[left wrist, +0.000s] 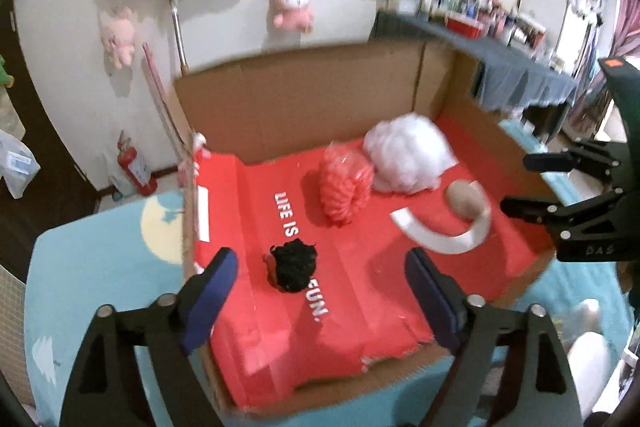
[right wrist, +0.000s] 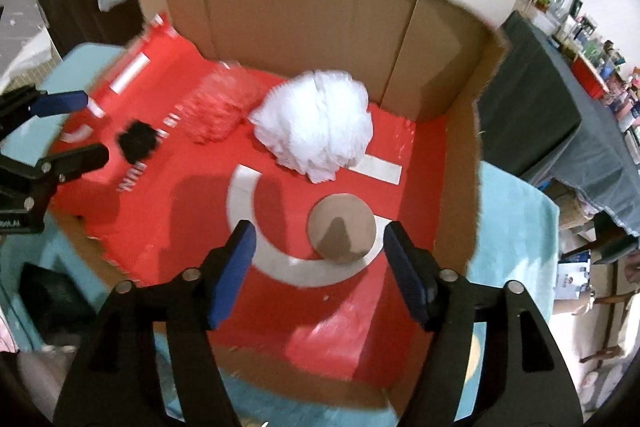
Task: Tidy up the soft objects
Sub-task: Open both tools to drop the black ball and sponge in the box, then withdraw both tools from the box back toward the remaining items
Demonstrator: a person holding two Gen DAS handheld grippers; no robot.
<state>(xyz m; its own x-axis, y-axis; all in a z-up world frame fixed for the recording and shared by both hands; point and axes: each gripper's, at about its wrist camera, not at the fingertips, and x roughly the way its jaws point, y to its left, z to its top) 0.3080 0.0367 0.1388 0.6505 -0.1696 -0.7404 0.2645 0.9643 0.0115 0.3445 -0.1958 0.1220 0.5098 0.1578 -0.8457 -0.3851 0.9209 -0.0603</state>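
Below the open left tool (left wrist: 320, 287), black pom-pom (left wrist: 294, 267).

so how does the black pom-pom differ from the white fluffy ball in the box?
The black pom-pom is dark and small; the white fluffy ball is pale and far larger. The black one lies alone near the printed lettering; the white one sits by the back wall, against the red pom-pom. Both rest loose on the red liner.

A light-blue cloth-covered surface (left wrist: 92, 267) carries an open cardboard box (left wrist: 300, 99) lined in red.
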